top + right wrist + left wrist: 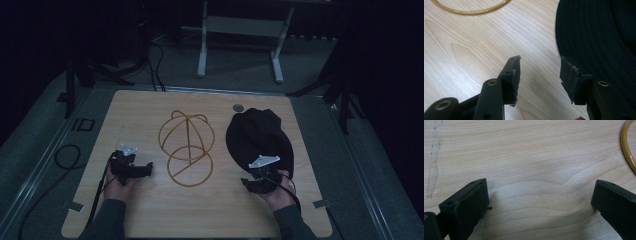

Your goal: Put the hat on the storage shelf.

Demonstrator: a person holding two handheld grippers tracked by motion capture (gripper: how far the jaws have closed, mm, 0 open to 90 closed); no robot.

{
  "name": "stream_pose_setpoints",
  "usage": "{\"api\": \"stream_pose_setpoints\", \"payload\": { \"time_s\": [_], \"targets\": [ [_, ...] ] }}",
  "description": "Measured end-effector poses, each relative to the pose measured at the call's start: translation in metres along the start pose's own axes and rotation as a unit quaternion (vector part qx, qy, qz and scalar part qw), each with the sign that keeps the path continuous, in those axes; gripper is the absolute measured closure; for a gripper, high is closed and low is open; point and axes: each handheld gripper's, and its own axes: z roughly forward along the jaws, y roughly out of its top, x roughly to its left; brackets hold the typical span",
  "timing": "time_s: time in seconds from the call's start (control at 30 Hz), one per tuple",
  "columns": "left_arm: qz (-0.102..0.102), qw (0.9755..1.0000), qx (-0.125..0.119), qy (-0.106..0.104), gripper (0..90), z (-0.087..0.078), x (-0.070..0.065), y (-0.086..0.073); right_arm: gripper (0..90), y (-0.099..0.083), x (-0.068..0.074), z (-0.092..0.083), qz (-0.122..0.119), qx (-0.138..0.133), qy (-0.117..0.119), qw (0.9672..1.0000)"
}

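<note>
At the brim of the black hat [599,37], the right gripper [540,75] stands half open, holding nothing; slide one jaw under the brim, then close. The left gripper [539,202] is wide, empty.

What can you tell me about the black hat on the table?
The black hat lies flat on the right part of the wooden table, right of the wire stand and apart from it. It looks like soft dark fabric with rows of stitching round its brim. The right gripper is at its near edge, jaws apart, not gripping it.
</note>
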Motion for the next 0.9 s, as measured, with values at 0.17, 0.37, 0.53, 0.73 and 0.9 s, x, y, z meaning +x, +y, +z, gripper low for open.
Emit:
{"api": "stream_pose_setpoints", "payload": {
  "time_s": [0.17,0.37,0.53,0.73,0.9],
  "targets": [
    [0.0,1.0,0.0,0.0,1.5,0.0,0.0,0.0,49.2,0.003,-0.006,-0.009,0.0,0.0,-0.004,1.0],
    [-0.001,1.0,0.0,0.0,1.6,0.0,0.0,0.0,48.0,0.01,-0.018,-0.024,0.01,-0.009,-0.015,0.9998],
    [0.0,1.0,0.001,0.0,1.6,0.0,0.0,0.0,46.8,0.013,-0.022,-0.031,0.005,-0.002,-0.016,0.9998],
    [0.002,1.0,0.001,0.0,1.6,0.0,-0.001,0.0,47.5,0.013,-0.032,-0.04,0.01,0.006,-0.013,0.9999],
    [0.002,1.0,0.001,-0.001,1.6,-0.001,-0.001,0.0,47.5,0.013,-0.039,-0.049,0.01,0.004,-0.021,0.9997]
  ]
}}
